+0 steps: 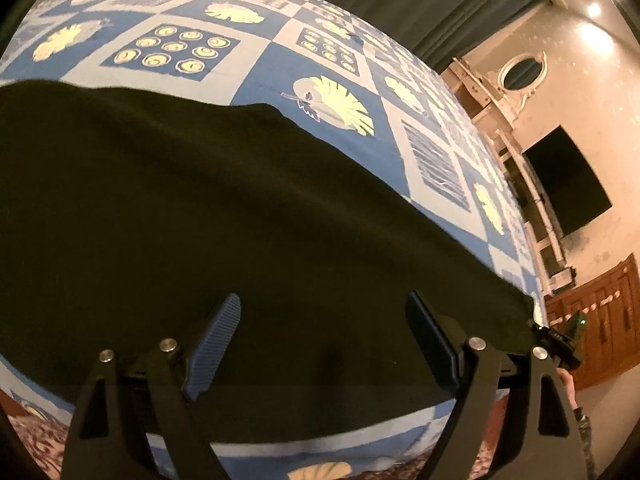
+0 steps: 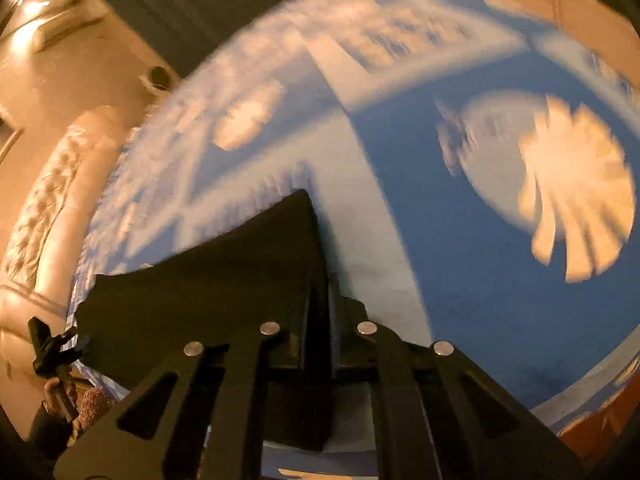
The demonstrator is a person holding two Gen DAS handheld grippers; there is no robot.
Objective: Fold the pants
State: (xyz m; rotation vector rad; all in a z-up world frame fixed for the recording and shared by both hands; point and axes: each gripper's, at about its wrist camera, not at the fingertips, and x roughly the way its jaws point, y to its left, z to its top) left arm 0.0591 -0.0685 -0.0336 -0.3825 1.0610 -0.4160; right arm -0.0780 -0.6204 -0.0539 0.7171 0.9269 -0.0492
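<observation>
One dark pants [image 1: 200, 208] (two grippers) on bedspread [image 1: 264, 64]

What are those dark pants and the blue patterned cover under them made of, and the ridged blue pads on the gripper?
The pants look like soft matte woven cloth, dark, draping without shine. The cover seems printed fabric, flat and dull, probably cotton, though that is uncertain. The left gripper has finger pads that look like ribbed rubber or plastic, judging by their molded grooves.

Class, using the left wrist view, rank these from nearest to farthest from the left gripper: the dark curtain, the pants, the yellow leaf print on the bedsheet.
1. pants: directly under the open left gripper.
2. yellow leaf print: on the sheet, just beyond the pants' far edge.
3. dark curtain: top, past the bed.
</observation>
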